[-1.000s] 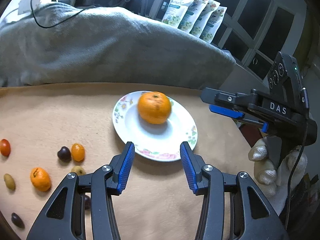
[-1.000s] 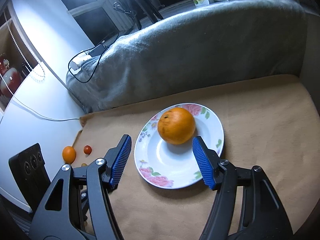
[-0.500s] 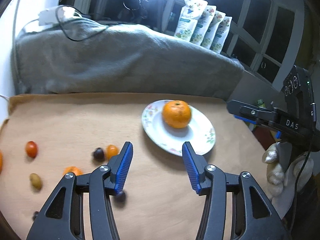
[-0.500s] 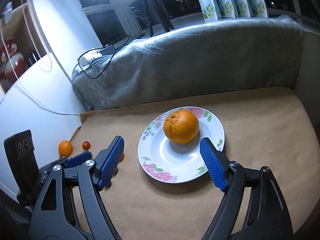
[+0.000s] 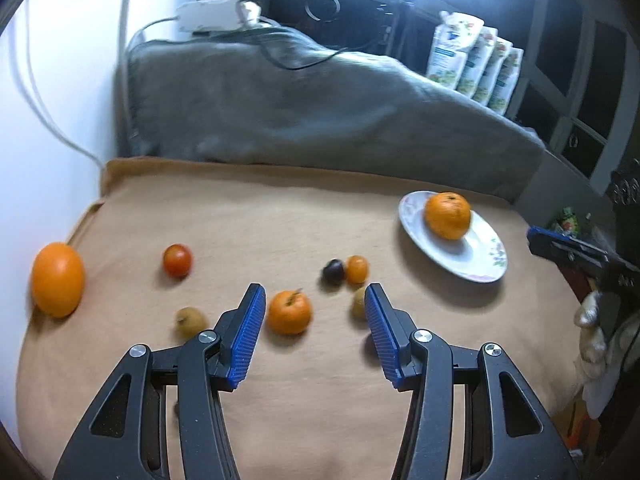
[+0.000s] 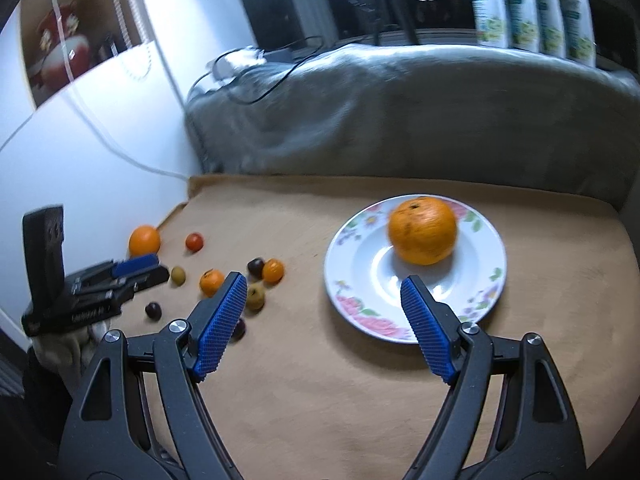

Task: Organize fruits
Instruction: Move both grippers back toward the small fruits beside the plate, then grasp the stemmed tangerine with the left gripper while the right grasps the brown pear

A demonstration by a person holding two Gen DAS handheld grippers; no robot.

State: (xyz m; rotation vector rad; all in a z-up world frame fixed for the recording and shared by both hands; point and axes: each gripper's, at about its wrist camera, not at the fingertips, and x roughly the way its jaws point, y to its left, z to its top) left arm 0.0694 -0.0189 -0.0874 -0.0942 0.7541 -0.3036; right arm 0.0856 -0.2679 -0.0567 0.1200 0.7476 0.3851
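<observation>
one large orange [image 6: 423,230] already sits on the flowered plate [image 6: 486,286], toward the right edge of the tan-covered surface [image 5: 280,216]. the rest of the fruit lies loose toward the left edge: a big orange [image 5: 58,279] at the far left, a red tomato [image 5: 177,260], a small tangerine [image 5: 289,312], a dark plum [image 5: 333,271] touching a little orange fruit [image 5: 357,269], and two yellowish ones, partly blurred.

the left tongs [image 5: 312,330] are spread with nothing between the pads; the small tangerine sits framed just ahead of them, apart from both blue pads. the right tongs [image 6: 320,320] have just been widening and stand wide apart and empty, near the plate's front rim.

the step in hand looks like picking the small tangerine with the left tongs. to do it well, bring the pads down level on either side of its widest part, keep clear of the yellowish fruit [image 5: 359,306] by the right pad so it isn't nudged away, and squeeze gently, since round fruit rolls on this cloth.
</observation>
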